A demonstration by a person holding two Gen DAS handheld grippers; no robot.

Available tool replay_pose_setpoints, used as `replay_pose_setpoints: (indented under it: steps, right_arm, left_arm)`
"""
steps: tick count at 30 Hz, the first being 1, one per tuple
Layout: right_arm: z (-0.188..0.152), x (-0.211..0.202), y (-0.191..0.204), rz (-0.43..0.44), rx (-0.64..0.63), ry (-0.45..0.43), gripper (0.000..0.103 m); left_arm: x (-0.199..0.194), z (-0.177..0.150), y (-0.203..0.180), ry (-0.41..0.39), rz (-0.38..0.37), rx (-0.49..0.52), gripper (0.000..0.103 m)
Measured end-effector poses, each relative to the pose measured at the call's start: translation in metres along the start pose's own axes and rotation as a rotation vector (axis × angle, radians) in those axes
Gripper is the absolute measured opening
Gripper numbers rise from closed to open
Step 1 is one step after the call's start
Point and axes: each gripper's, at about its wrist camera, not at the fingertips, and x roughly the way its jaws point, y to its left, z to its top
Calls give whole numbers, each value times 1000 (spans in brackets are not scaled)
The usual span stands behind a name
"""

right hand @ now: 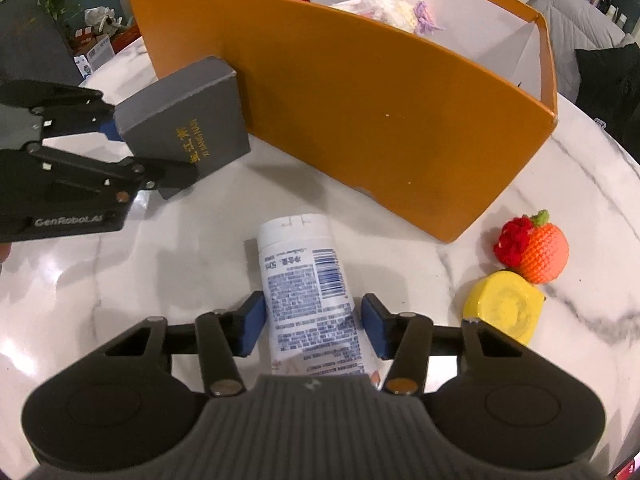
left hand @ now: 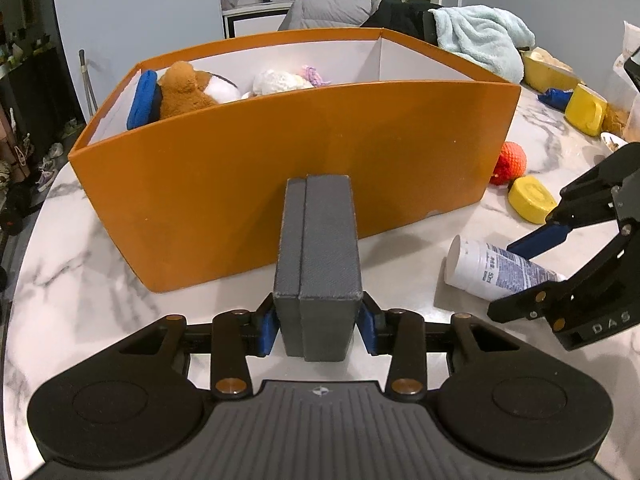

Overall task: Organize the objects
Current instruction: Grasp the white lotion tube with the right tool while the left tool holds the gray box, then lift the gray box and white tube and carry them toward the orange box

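Note:
My left gripper [left hand: 319, 330] is shut on a grey box [left hand: 318, 256] and holds it on edge above the table, just in front of the orange box [left hand: 296, 176]. The grey box [right hand: 184, 120] shows gold lettering in the right wrist view. The orange box [right hand: 360, 120] holds plush toys [left hand: 186, 90]. My right gripper [right hand: 312, 326] is open, its blue pads on either side of a white tube [right hand: 310, 292] that lies on the marble table. The right gripper [left hand: 560, 264] and the tube [left hand: 492, 268] also show in the left wrist view.
A crocheted orange-and-red fruit [right hand: 534, 248] and a yellow round block [right hand: 502, 310] lie right of the tube. Yellow containers [left hand: 586, 110] and a light towel [left hand: 480, 44] sit at the far right. The marble table [right hand: 100, 280] ends near the left gripper [right hand: 116, 136].

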Motion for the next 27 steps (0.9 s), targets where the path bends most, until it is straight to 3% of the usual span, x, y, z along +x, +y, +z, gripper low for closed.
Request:
replay_pose_setpoints:
  steps: [18, 22, 27]
  right_arm:
    - [-1, -17, 1, 9, 9, -9, 50]
    - [1, -38, -6, 25, 33, -49, 43]
    - [0, -50, -9, 35, 57, -48, 27]
  left_arm:
    - [-47, 3, 1, -98, -14, 16, 39]
    - [-59, 4, 4, -121, -28, -3, 39]
    - [-63, 3, 5, -125, -26, -9, 39]
